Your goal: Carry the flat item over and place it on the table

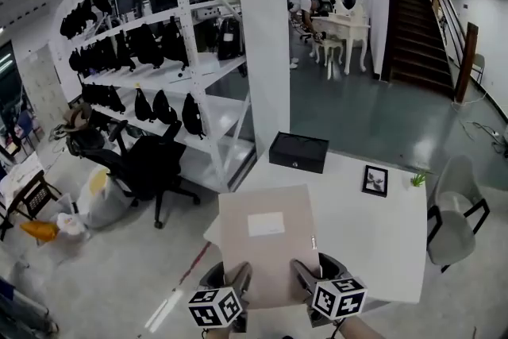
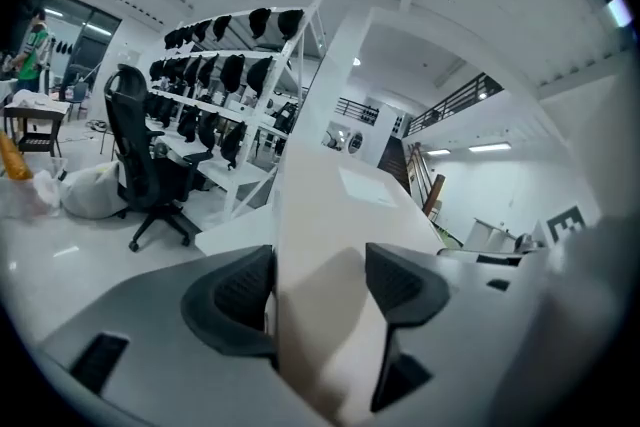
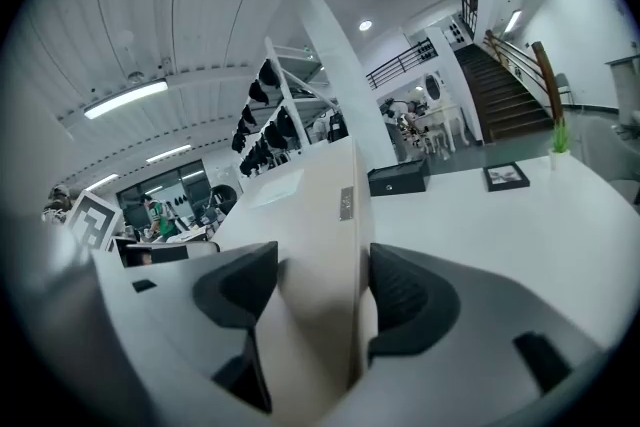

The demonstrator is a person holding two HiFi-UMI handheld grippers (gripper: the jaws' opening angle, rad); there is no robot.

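Observation:
A flat beige box (image 1: 267, 242) with a white label is held level over the near left corner of the white table (image 1: 373, 234). My left gripper (image 1: 236, 283) is shut on its near left edge, and my right gripper (image 1: 305, 279) is shut on its near right edge. In the left gripper view the flat beige box (image 2: 320, 245) runs away between the two dark pads. In the right gripper view the flat beige box (image 3: 315, 245) is pinched the same way, its thin side facing the table (image 3: 500, 225).
A black case (image 1: 298, 152) lies at the table's far edge, with a small framed picture (image 1: 375, 181) and a little green plant (image 1: 418, 180) to the right. A grey chair (image 1: 451, 210) stands at the right, a black office chair (image 1: 151, 167) and shelving (image 1: 159, 52) at the left, and a white pillar (image 1: 266, 44) behind.

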